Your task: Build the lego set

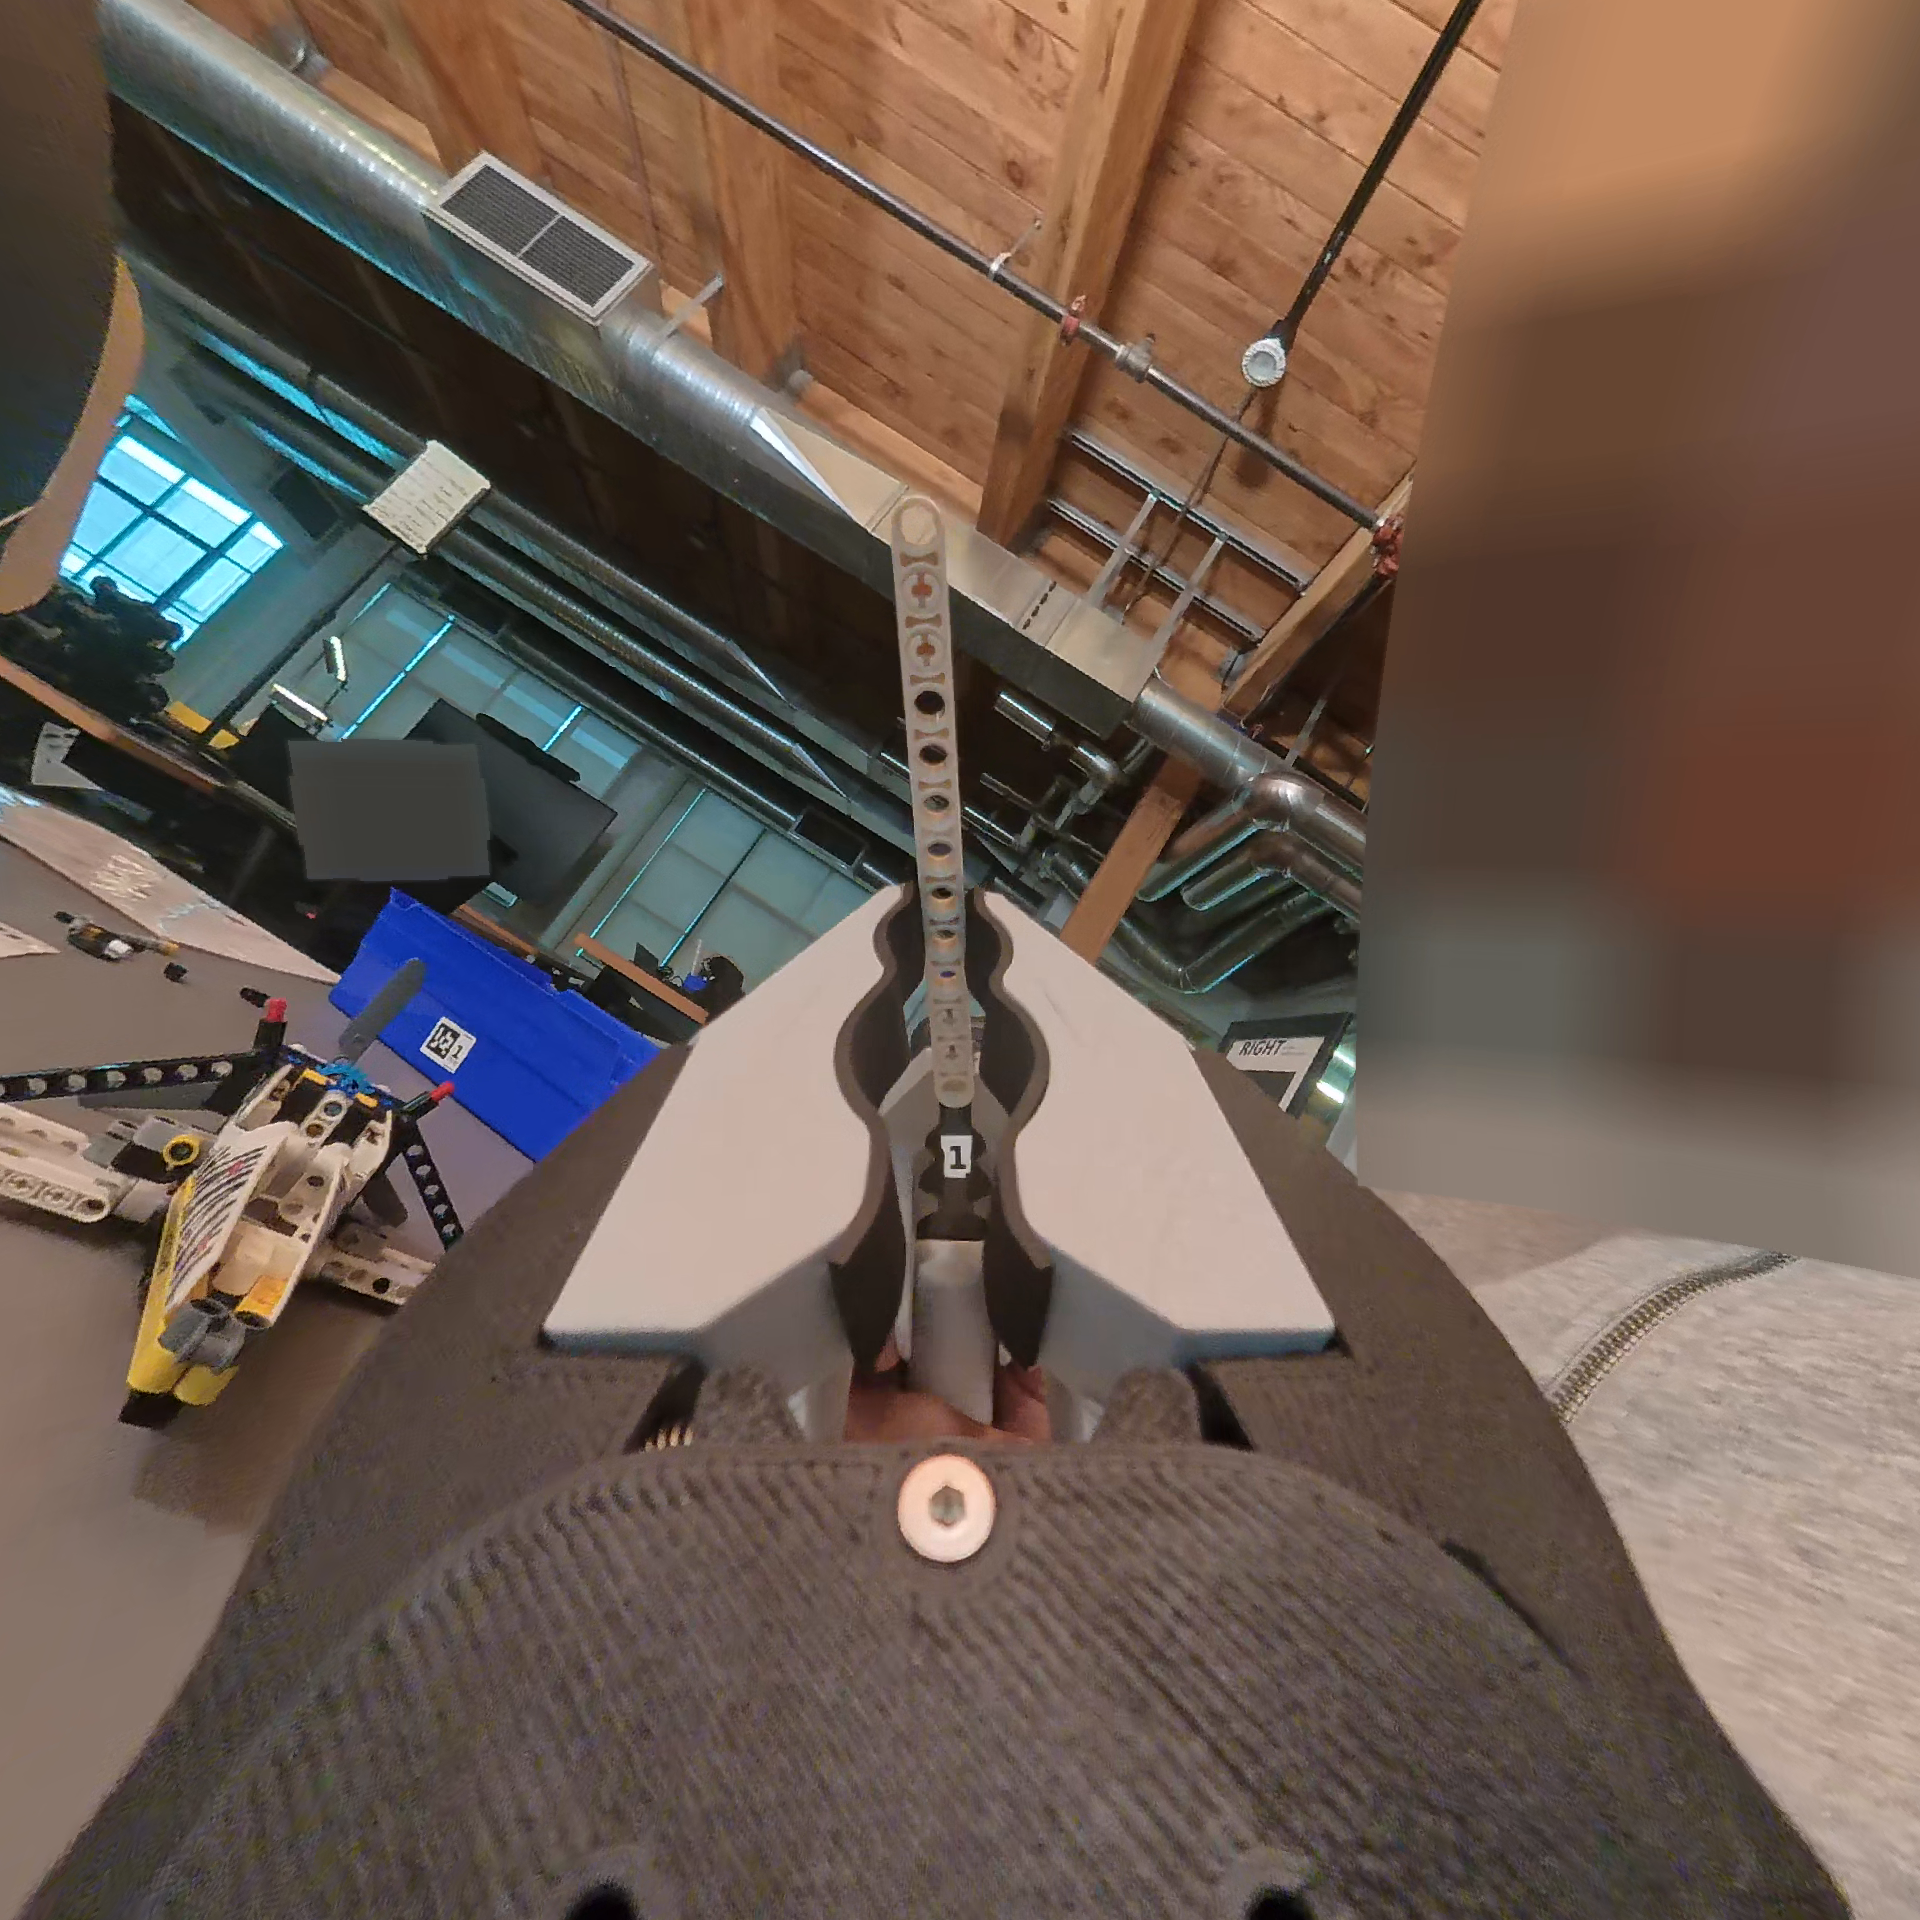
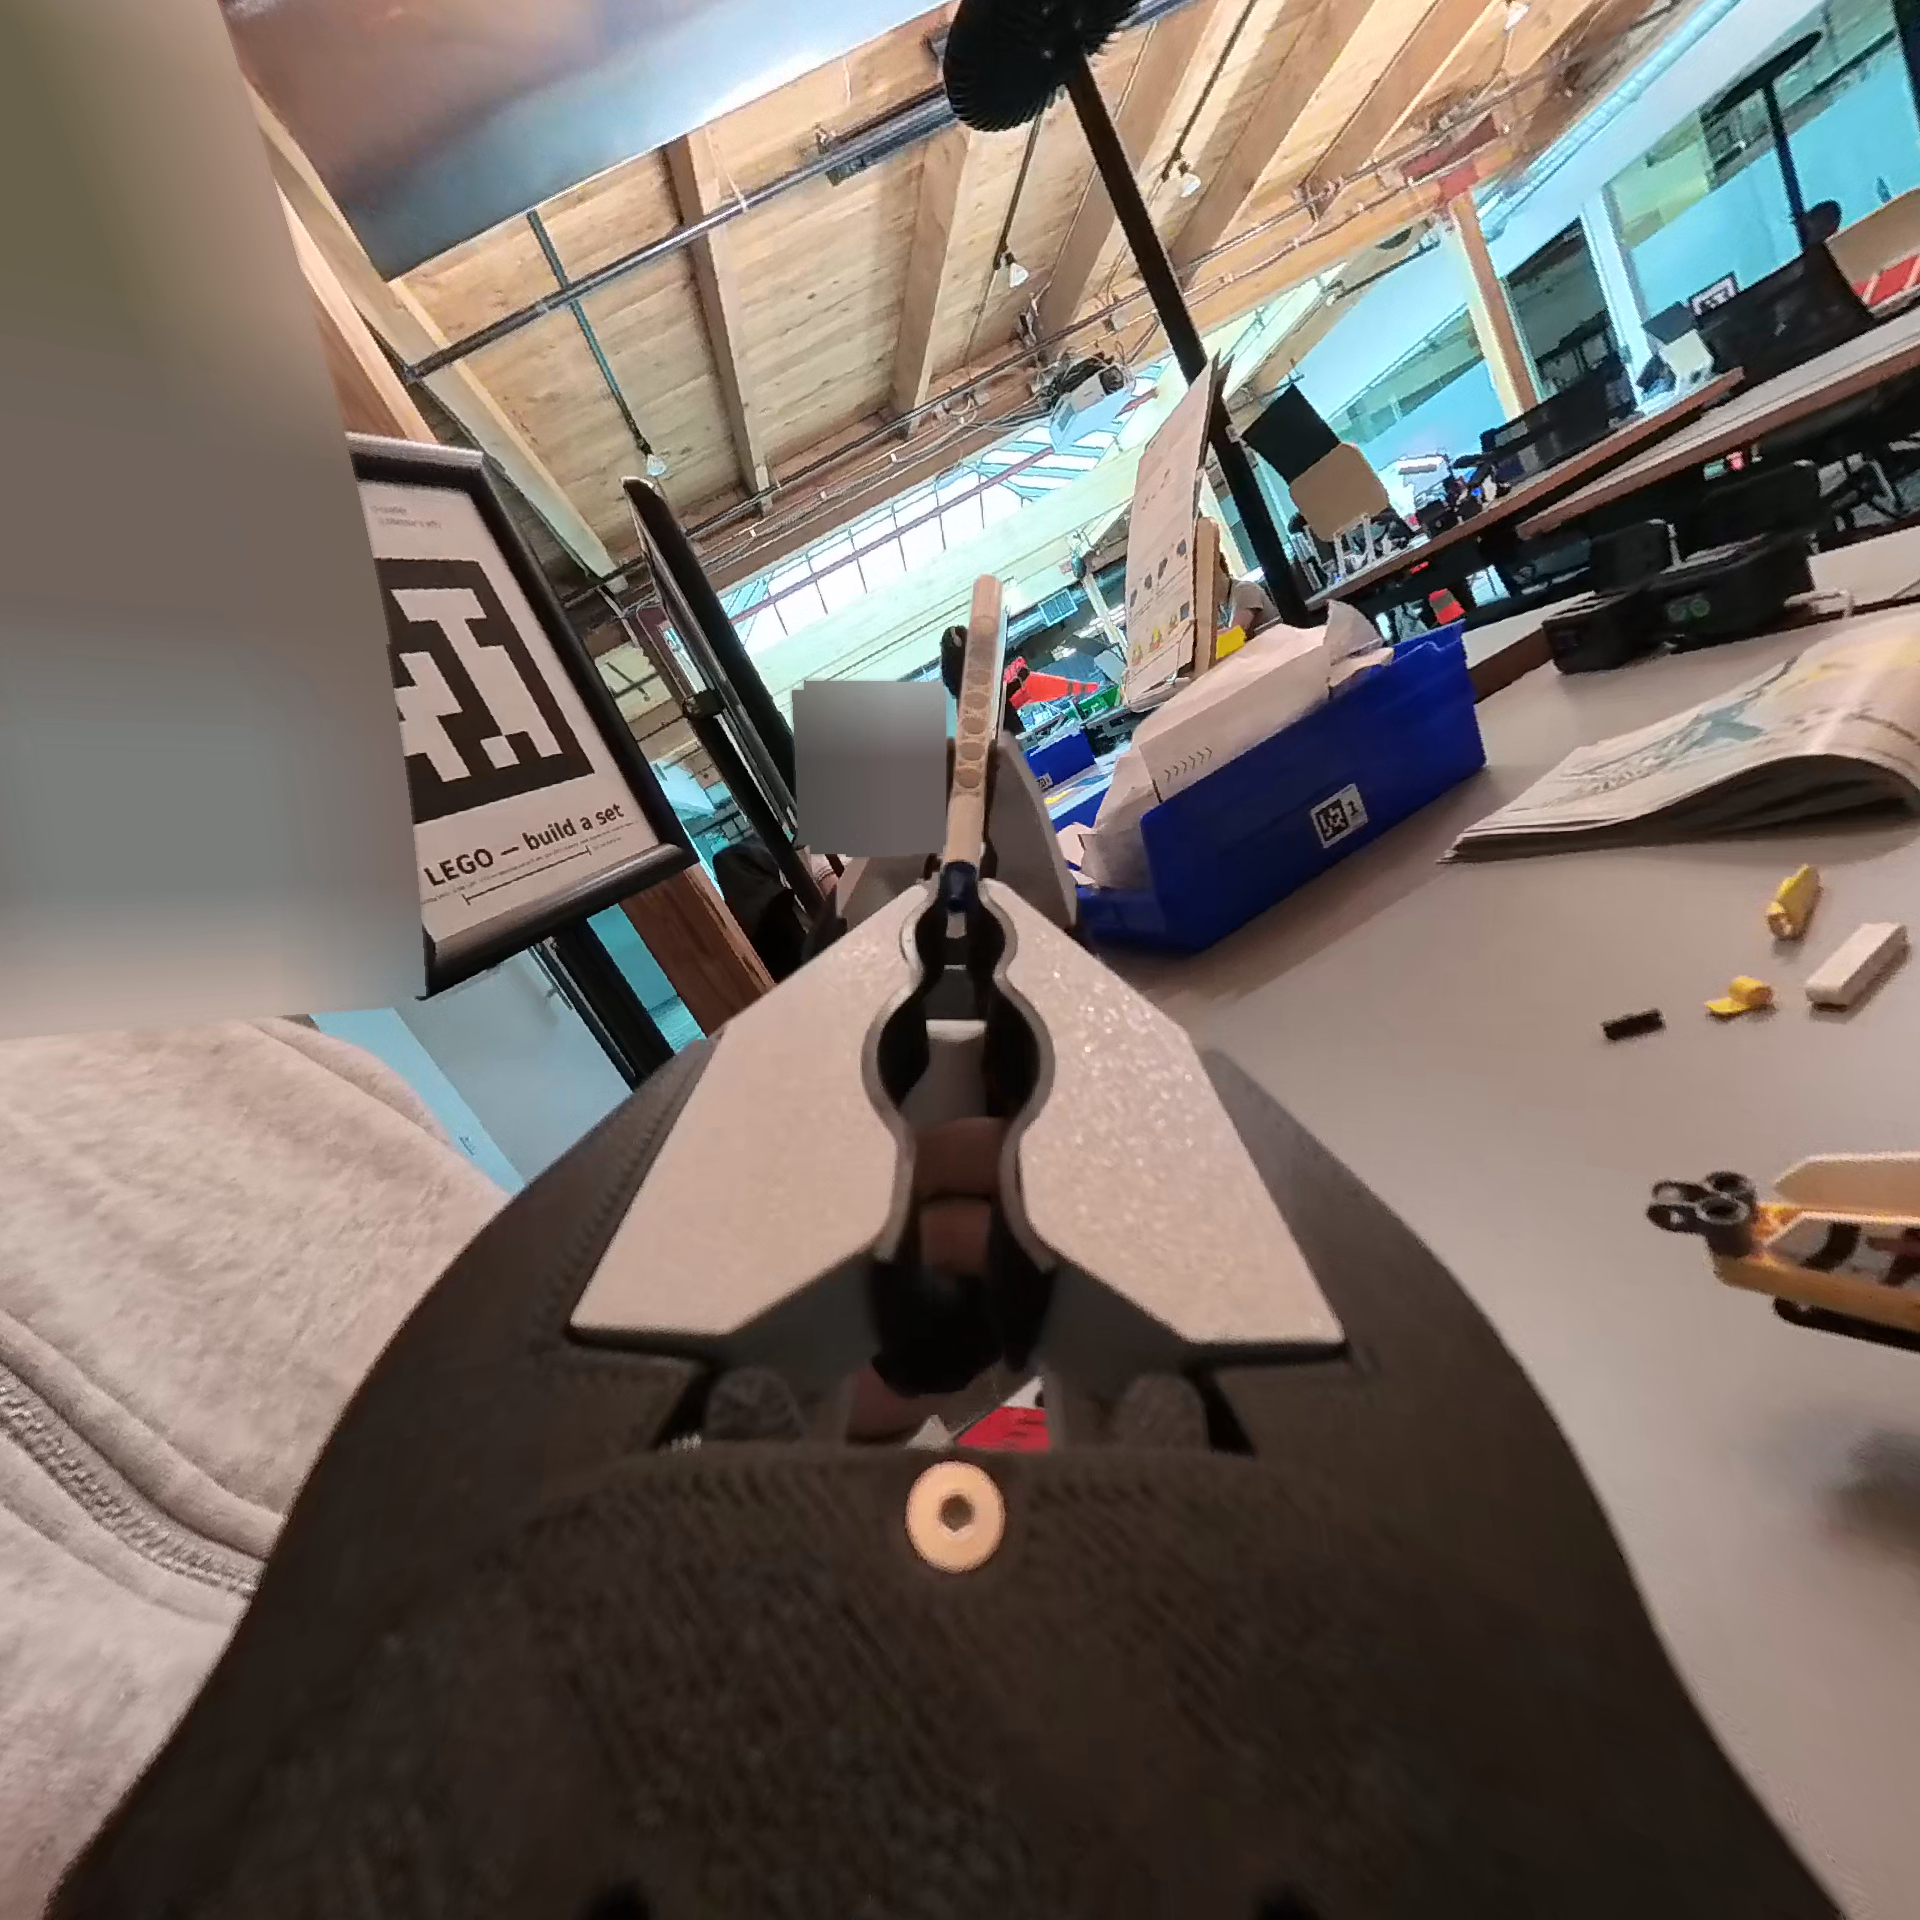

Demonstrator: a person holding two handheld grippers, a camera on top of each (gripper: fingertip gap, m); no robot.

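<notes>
left claw [image 1: 940, 914]: clamped on grey beam [image 1: 928, 727], raised above surface [image 1: 312, 1455] | right claw [image 2: 958, 914]: clamped on blue pin [image 2: 956, 891] at beam base | model [image 1: 260, 1174]: on surface, left

My left claw [image 1: 945, 935] is clamped on a long grey holed beam [image 1: 932, 769], standing upright. My right claw [image 2: 961, 914] pinches a small dark blue pin [image 2: 956, 896] against that beam's lower end. The white-and-yellow model [image 1: 260, 1195] lies on the surface [image 1: 62, 1558]; loose yellow, white and black pieces [image 2: 1792, 902] are scattered nearby.
</notes>
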